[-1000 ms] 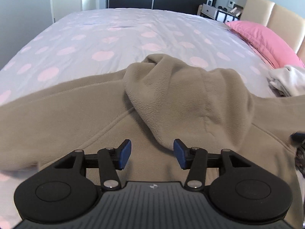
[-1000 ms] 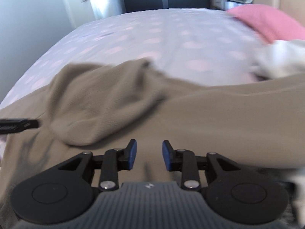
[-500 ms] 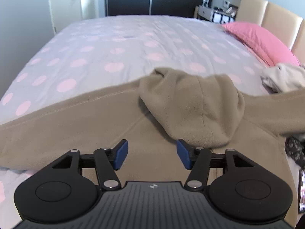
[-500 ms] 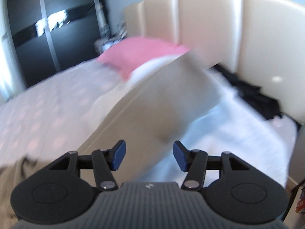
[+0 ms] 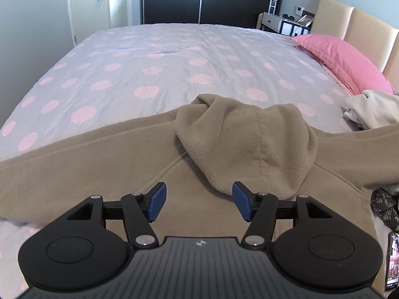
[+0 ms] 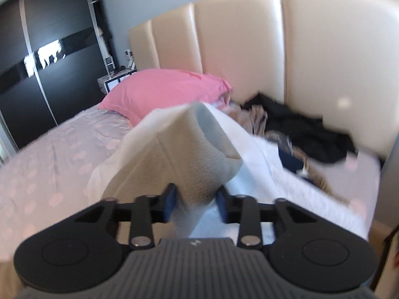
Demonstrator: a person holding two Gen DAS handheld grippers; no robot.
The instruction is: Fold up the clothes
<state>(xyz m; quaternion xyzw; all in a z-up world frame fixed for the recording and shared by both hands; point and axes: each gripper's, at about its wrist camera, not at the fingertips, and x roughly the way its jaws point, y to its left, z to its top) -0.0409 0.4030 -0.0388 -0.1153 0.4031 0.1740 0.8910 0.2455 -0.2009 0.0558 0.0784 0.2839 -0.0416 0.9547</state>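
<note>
Polka-dot bedspread (image 5: 139, 74): your left gripper (image 5: 197, 203) is hovering spread over 1 tan fleece hoodie (image 5: 224, 149); your right gripper (image 6: 195, 200) is closing on its sleeve cuff (image 6: 199, 154).

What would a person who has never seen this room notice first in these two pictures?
First, the large beige fleece hoodie spread across the near side of the bed with white, pink-dotted cover, its hood folded onto its body just beyond the open left gripper. Next, the right gripper, its jaws closing on the hoodie's sleeve cuff. Behind lie a bright pink pillow and a cream padded headboard.
</note>
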